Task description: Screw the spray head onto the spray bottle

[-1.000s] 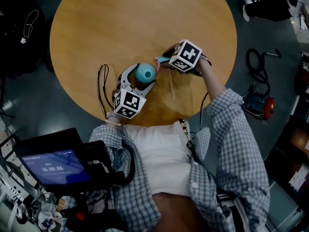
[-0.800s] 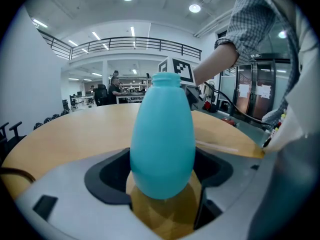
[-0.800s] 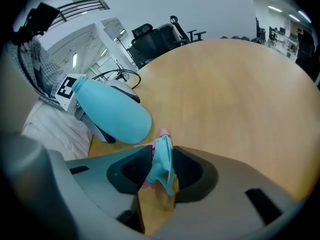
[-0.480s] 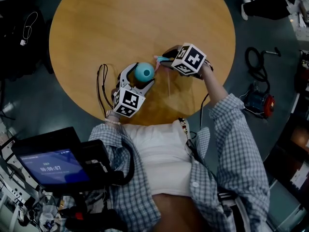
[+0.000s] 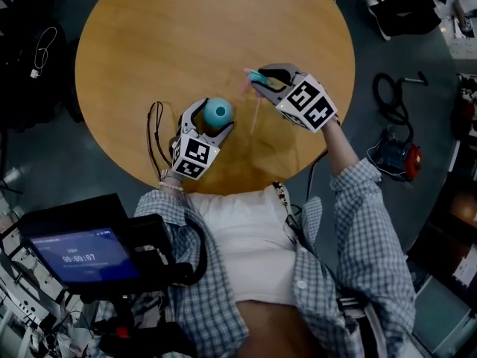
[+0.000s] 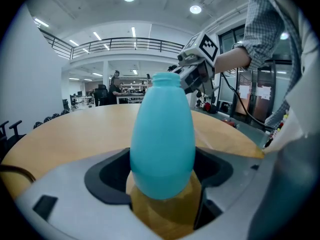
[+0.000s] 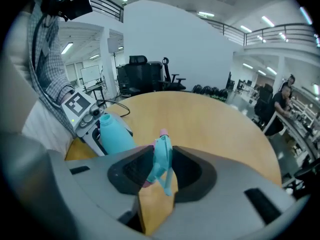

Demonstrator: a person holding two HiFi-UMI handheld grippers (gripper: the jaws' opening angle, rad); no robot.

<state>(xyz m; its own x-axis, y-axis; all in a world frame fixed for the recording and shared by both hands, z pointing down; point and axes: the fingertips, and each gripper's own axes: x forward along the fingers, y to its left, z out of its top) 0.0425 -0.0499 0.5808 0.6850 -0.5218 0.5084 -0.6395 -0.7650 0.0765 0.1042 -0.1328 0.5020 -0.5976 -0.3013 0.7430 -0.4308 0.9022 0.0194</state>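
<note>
- Spray head, teal with a pink tip, sits pinched between the jaws of the right gripper, which have just been closing and now press on it at a narrow gap; its thin tube hangs below
- Spray bottle stands upright on the round wooden table, its neck uncapped, clamped low on its body by the left gripper
- Head and bottle are near but apart, the head to the bottle's right
- The bottle is close to the table's near edge, by the person; a black cable loops over that edge just left of it
- Bare tabletop spreads wide beyond both grippers
</note>
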